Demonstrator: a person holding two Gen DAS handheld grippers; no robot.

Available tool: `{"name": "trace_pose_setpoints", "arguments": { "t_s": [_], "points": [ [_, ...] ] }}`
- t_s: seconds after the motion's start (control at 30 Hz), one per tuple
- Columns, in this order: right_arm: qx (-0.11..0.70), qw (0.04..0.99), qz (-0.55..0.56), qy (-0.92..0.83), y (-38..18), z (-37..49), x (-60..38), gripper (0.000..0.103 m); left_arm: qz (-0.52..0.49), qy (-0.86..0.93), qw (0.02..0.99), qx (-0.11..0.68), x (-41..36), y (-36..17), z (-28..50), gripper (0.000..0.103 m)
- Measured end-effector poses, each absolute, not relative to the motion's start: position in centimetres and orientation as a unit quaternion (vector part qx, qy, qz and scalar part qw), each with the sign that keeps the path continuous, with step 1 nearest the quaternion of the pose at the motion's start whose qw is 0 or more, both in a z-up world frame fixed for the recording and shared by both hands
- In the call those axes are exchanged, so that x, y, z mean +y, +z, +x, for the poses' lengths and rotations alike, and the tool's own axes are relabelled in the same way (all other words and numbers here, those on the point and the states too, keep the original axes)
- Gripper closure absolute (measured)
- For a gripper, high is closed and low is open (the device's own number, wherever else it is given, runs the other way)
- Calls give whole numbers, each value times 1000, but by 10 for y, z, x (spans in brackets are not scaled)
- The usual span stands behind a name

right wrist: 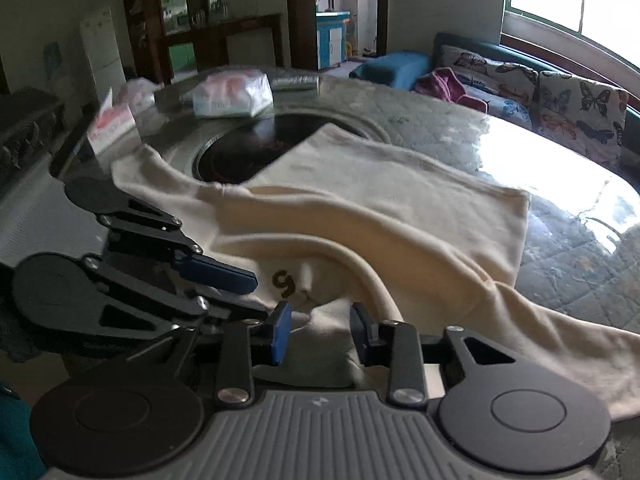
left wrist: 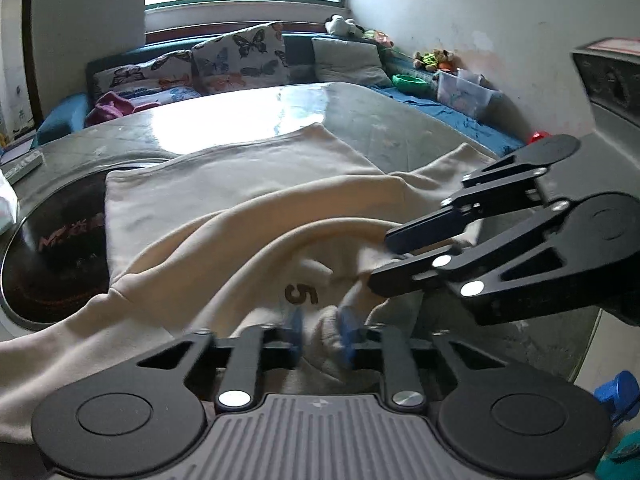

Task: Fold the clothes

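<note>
Cloth fills the near field of both views: a cream sweatshirt (left wrist: 248, 200) lies spread on the bench (left wrist: 400, 128), its far part flat and its near part bunched into folds just ahead of both sets of jaws; a brown numeral 5 (left wrist: 301, 294) shows on the bunched part, between the two grippers. The left gripper (left wrist: 320, 332) is clenched on a fold of the sweatshirt, though its blue pads (left wrist: 295, 320) are blurred and half buried in fabric; the right gripper (right wrist: 320, 330) stands released, jaws apart, with cloth lying in the gap and not pinched. Beyond the jaws a dark round inset (right wrist: 248, 152) in the bench is partly covered by the garment; the sleeves run out of frame; a tissue pack (right wrist: 232, 94) beyond it is smeared.
</note>
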State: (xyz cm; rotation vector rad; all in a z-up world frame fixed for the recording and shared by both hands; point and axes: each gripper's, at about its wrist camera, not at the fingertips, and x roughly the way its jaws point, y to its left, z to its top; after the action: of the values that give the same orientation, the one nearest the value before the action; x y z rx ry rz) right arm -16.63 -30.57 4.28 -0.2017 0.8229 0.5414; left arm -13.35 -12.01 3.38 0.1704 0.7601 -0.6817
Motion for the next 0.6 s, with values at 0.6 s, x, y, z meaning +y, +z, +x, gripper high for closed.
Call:
{"name": "trace_pose_setpoints", "arguments": {
  "t_s": [0.6],
  "points": [
    [405, 861, -124, 282, 51, -228, -323, 99, 69, -387, 855, 338, -88, 53, -181, 96]
  ]
}}
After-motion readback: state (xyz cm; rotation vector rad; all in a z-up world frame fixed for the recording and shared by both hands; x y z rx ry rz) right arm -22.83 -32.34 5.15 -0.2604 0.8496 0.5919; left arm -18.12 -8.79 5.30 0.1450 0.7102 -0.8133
